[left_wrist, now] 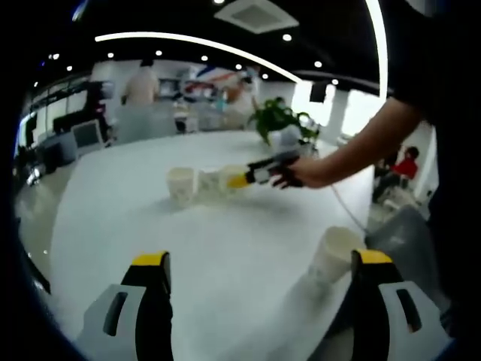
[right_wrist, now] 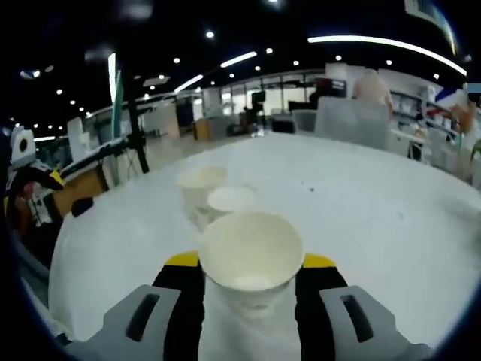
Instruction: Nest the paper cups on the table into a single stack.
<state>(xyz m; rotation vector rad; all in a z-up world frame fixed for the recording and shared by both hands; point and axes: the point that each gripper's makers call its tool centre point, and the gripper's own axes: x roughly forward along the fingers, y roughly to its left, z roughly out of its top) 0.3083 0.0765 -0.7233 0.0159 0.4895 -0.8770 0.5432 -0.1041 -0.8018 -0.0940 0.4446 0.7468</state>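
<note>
My right gripper (right_wrist: 250, 261) is shut on a white paper cup (right_wrist: 252, 259), held mouth-up just above the white table (right_wrist: 376, 210). Two more paper cups (right_wrist: 231, 199) (right_wrist: 201, 180) stand in a row just beyond it. In the left gripper view the right gripper (left_wrist: 252, 177) reaches in from the right in a person's hand, its held cup (left_wrist: 230, 180) next to the two standing cups (left_wrist: 209, 183) (left_wrist: 182, 184). My left gripper (left_wrist: 261, 259) is open wide and low over the table. Another paper cup (left_wrist: 334, 256) stands close inside its right jaw, untouched.
A potted plant (left_wrist: 278, 120) stands on the far side of the table. The table's near edge (left_wrist: 353, 301) runs by the left gripper's right jaw. People stand and sit in the background. A stand with equipment (right_wrist: 30, 180) is off the table's left side.
</note>
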